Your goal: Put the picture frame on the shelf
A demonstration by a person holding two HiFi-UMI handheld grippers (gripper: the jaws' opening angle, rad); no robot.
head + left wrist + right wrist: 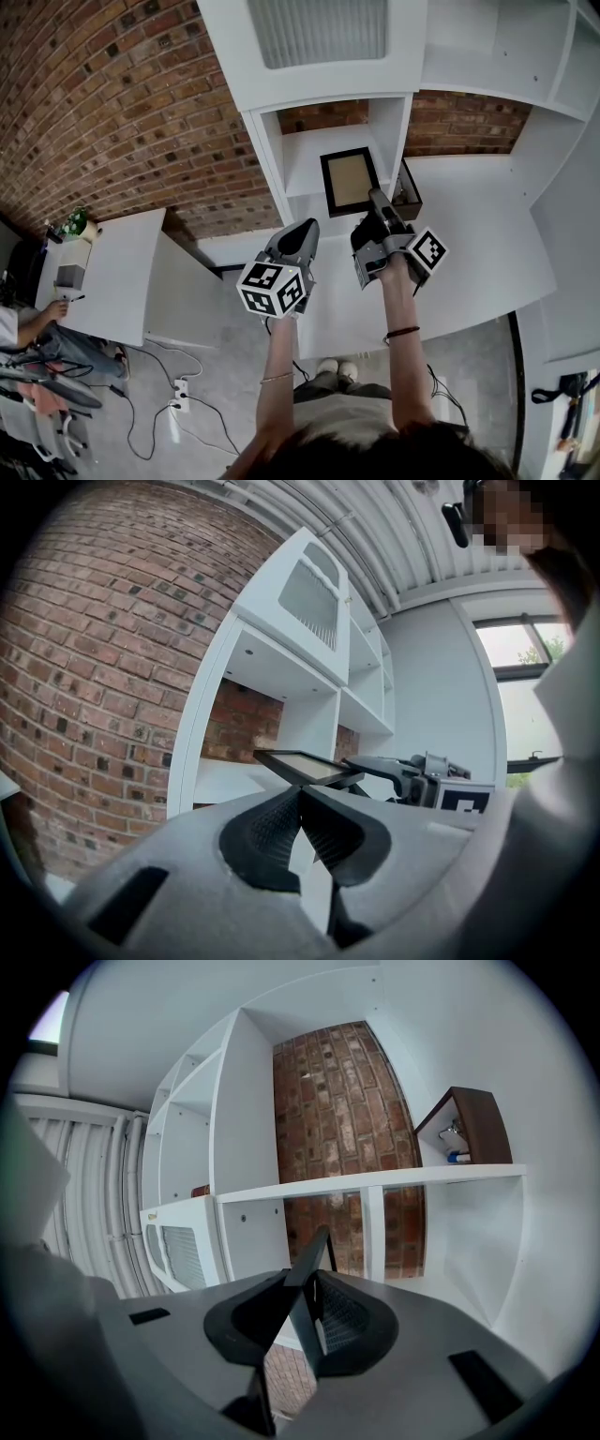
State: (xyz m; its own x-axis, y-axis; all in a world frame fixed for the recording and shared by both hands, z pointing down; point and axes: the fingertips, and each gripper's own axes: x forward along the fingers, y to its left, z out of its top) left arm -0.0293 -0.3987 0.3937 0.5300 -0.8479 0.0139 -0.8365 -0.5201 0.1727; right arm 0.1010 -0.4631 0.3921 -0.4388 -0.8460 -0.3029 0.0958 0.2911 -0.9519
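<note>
The picture frame, black with a tan panel, is held flat in front of the open compartment of the white shelf unit. My right gripper is shut on the frame's near edge. In the right gripper view the frame stands edge-on between the pads. My left gripper hovers just left of it, shut with nothing in it. From the left gripper view, the frame and the right gripper show just beyond the left gripper's closed tips.
A brown open box stands on the shelf surface right of the compartment. Above is a cabinet with a ribbed door. A white desk with a seated person is at the left. Cables and a power strip lie on the floor.
</note>
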